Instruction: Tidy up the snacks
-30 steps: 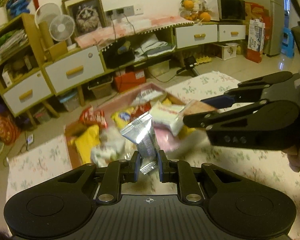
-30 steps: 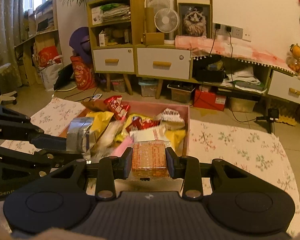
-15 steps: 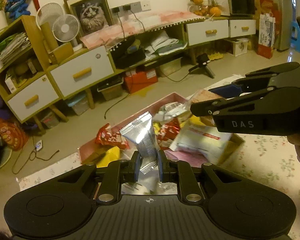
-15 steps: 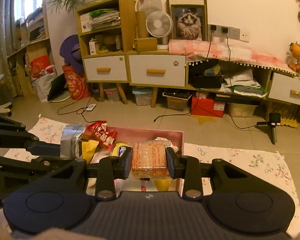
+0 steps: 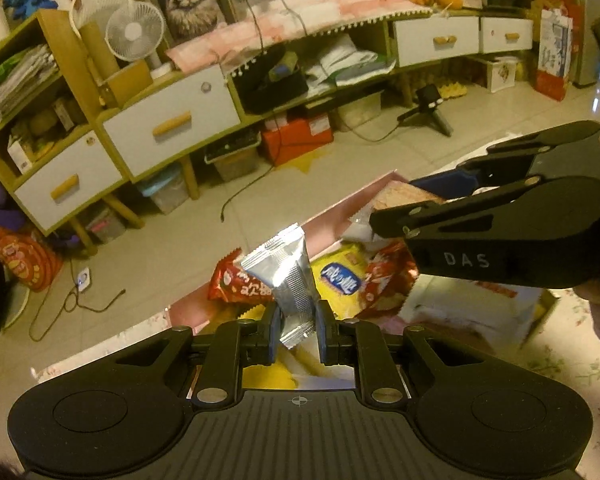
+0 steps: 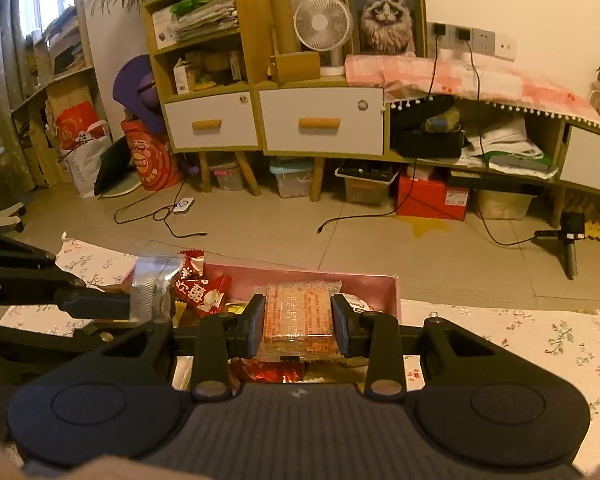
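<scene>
My left gripper (image 5: 298, 322) is shut on a silver foil snack packet (image 5: 286, 276) and holds it upright over the pink snack box (image 5: 340, 210). The packet also shows in the right wrist view (image 6: 152, 294). My right gripper (image 6: 299, 322) is shut on a clear-wrapped orange cracker pack (image 6: 298, 316), held over the same pink box (image 6: 394, 292). The right gripper also shows in the left wrist view (image 5: 404, 208), to the right of the silver packet. The box holds several snacks, among them a red packet (image 5: 240, 284) and a yellow bag (image 5: 340, 280).
The box lies on a floral cloth (image 6: 520, 340). Beyond its edge is a tiled floor (image 6: 340, 240) with cables, a small tripod (image 6: 568, 240) and a long low cabinet (image 6: 320, 120) with drawers and storage bins under it.
Both grippers have moved forward and up over the box with their snacks still held. The views now look more across the floor toward the cabinet.
</scene>
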Demonstrator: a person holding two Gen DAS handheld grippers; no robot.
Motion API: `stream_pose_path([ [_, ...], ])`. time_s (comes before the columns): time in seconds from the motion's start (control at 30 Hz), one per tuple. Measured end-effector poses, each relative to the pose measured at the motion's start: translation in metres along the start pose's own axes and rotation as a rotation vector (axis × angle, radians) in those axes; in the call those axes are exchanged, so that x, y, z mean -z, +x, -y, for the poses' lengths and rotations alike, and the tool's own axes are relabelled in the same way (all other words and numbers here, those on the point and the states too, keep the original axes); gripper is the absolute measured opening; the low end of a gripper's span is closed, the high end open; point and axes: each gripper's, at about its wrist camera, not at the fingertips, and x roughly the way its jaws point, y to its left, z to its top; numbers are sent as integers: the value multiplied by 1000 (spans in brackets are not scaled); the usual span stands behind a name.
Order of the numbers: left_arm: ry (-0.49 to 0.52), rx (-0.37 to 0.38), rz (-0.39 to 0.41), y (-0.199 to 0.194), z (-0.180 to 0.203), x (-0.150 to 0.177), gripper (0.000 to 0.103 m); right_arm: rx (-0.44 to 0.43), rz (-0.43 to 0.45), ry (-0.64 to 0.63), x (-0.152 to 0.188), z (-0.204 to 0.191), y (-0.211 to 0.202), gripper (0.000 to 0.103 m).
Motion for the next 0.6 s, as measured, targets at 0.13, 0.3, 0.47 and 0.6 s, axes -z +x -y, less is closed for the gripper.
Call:
stream_pose_path([
  [0.13,6,20,-5,6,-2,3,21,4,9,-1,-1,-2,-2,38],
  [0.3,25,13,-3,4,-1,8,34,24,33,18,-5,1,-11,58],
  [0.47,4,6,21,-9,-3,8,56,36,38,26,-5,4,-21,64],
  [0.6,-1,3,30,-20,-1,9,65,47,39,35,-3,6,-30,70],
])
